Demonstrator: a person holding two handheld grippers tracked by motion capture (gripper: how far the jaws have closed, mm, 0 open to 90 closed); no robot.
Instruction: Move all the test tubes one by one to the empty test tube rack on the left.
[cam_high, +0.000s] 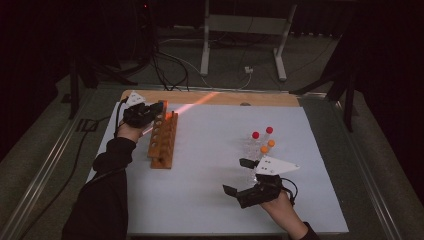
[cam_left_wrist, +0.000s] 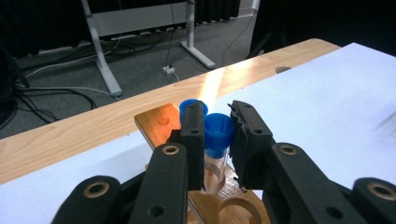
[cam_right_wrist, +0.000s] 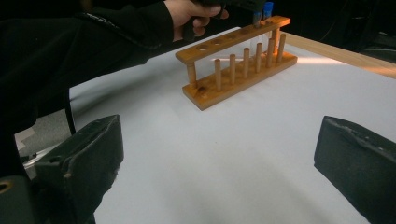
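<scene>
A wooden tube rack (cam_high: 164, 141) stands on the white table sheet at the left. My left gripper (cam_high: 159, 107) is at the rack's far end, shut on a clear tube with a blue cap (cam_left_wrist: 218, 130) whose lower part sits in a rack hole. A second blue cap (cam_left_wrist: 189, 105) shows just behind the left jaw. The rack (cam_right_wrist: 233, 60) and the blue-capped tubes (cam_right_wrist: 267, 7) also show in the right gripper view. My right gripper (cam_high: 237, 176) rests near the front right of the table, open, with nothing between its jaws (cam_right_wrist: 219, 154).
Several clear tubes with red and orange caps (cam_high: 262, 140) stand upright just beyond the right gripper. A strip of bare wooden tabletop (cam_high: 250, 97) runs along the far edge. Metal stand legs (cam_high: 242, 45) and cables lie on the floor behind.
</scene>
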